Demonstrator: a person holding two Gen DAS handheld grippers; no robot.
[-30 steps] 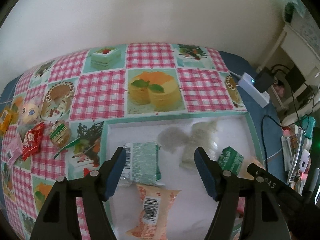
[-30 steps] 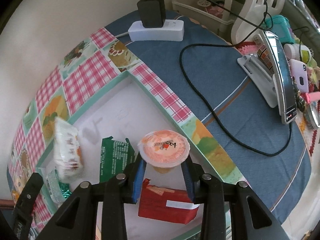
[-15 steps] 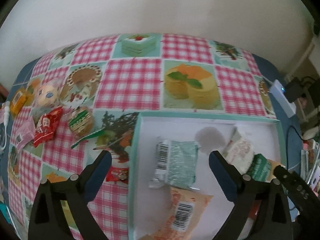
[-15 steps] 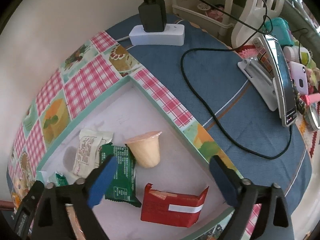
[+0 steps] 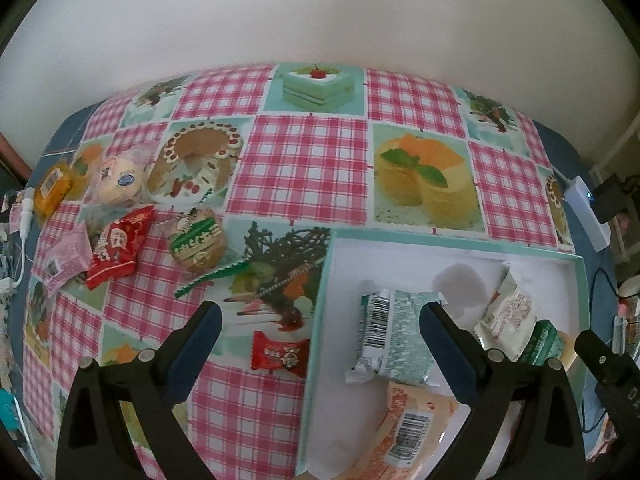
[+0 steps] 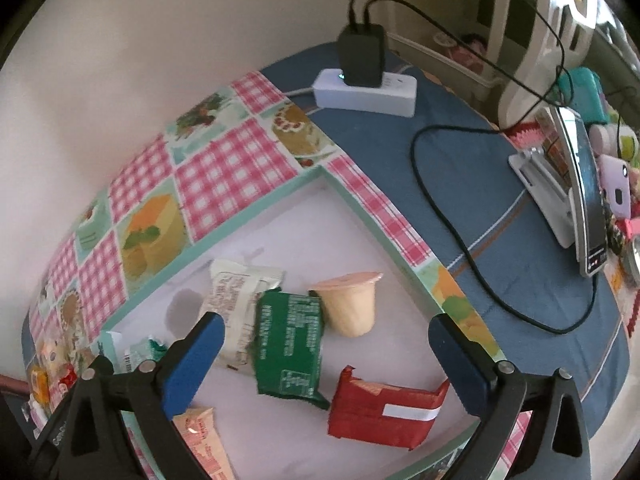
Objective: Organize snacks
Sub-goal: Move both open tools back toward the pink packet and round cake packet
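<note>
A white tray with a teal rim [image 5: 452,241] holds several snacks: a pale green packet [image 5: 394,336], a white packet [image 5: 506,314], an orange packet [image 5: 408,432]. In the right wrist view the tray [image 6: 256,208] also holds a jelly cup [image 6: 352,306] on its side, a dark green packet [image 6: 290,340] and a red packet [image 6: 384,410]. A small red candy [image 5: 278,354] lies on the cloth left of the tray. My left gripper [image 5: 318,350] is open and empty above the tray's left rim. My right gripper [image 6: 326,358] is open and empty above the tray.
More snacks lie at the far left of the checked tablecloth [image 5: 308,168]: a red packet [image 5: 118,246], a round green-striped one [image 5: 196,240], a pink one [image 5: 66,262], an orange one [image 5: 54,192]. A power strip [image 6: 364,92], cables and a phone stand [image 6: 576,196] sit right of the tray.
My right gripper opened and let go of the jelly cup, which now lies in the tray. My left gripper opened wider and swung left, off the tray's contents towards the loose snacks.
</note>
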